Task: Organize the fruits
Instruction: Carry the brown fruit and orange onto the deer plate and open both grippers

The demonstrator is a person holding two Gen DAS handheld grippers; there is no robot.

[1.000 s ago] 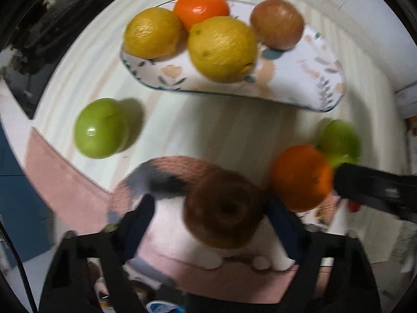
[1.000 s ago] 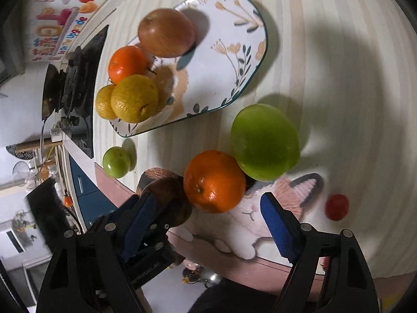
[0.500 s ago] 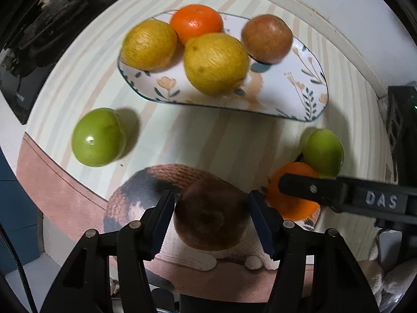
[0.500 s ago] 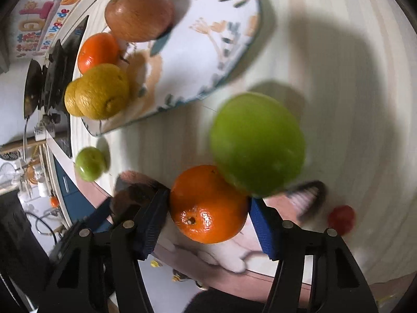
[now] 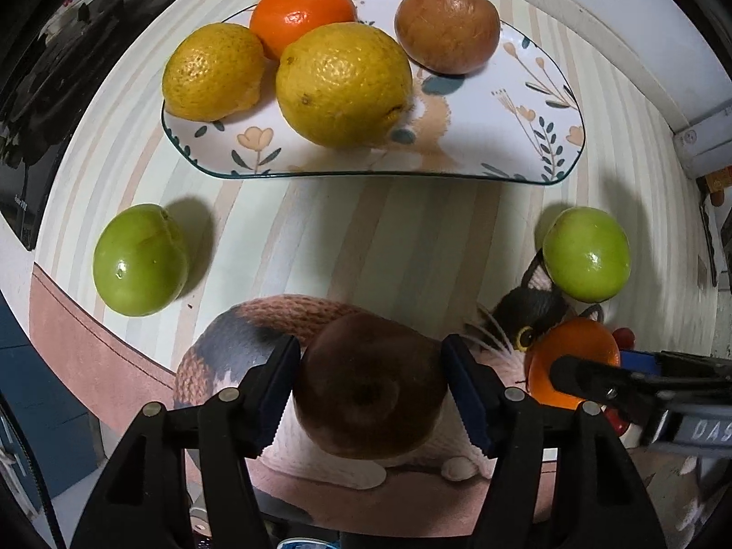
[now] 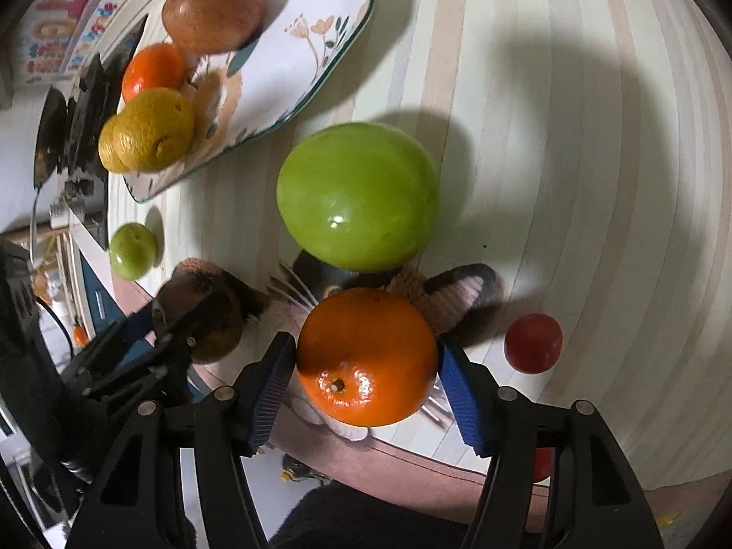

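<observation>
Now both grip: left gripper [image 5: 370, 393] clamps brown fruit [image 5: 369, 384], right gripper [image 6: 366, 379] clamps orange [image 6: 366, 357]; lift straight, w/o squeezing harder, twd plate [image 5: 526, 155] at 12 o'clock.

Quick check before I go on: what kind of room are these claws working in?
Probably a home kitchen or dining corner: a black stove top sits beside a striped tablecloth, with a floral plate of fruit and a cat-shaped mat on it.

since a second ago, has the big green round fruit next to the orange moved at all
Cannot tell. In the right wrist view the big green round fruit sits the same way against the cat-print mat and the floral plate; it only looks bigger because the camera came closer.
</observation>
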